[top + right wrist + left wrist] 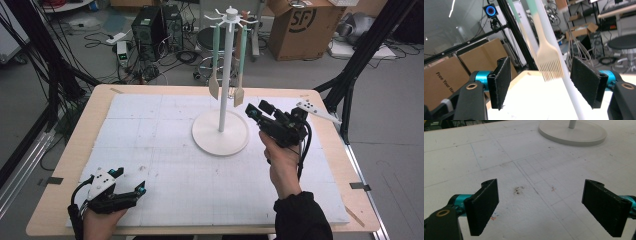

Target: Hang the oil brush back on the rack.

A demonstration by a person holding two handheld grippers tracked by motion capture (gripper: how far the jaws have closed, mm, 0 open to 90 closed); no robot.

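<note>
A white stand (220, 132) with a round base and a tall pole rises at the back middle of the white board. Two wooden utensils with green handles hang from its top hooks: a spatula (214, 86) and a slotted fork (239, 93). My right gripper (259, 109) is lifted just right of the fork and is open. In the right gripper view the fork's tines (549, 66) hang between and beyond my right gripper's (541, 85) pads, touching neither, with the pole (564, 75) beside them. My left gripper (130, 181) rests open at the front left, nothing in it (541, 207).
The white board (150, 145) lies on a wooden table (80, 150). The stand's base (574, 133) lies far ahead of the left gripper. Black frame legs (350, 90) stand at the table's right; a cardboard box (300, 25) and electronics (150, 30) sit on the floor behind.
</note>
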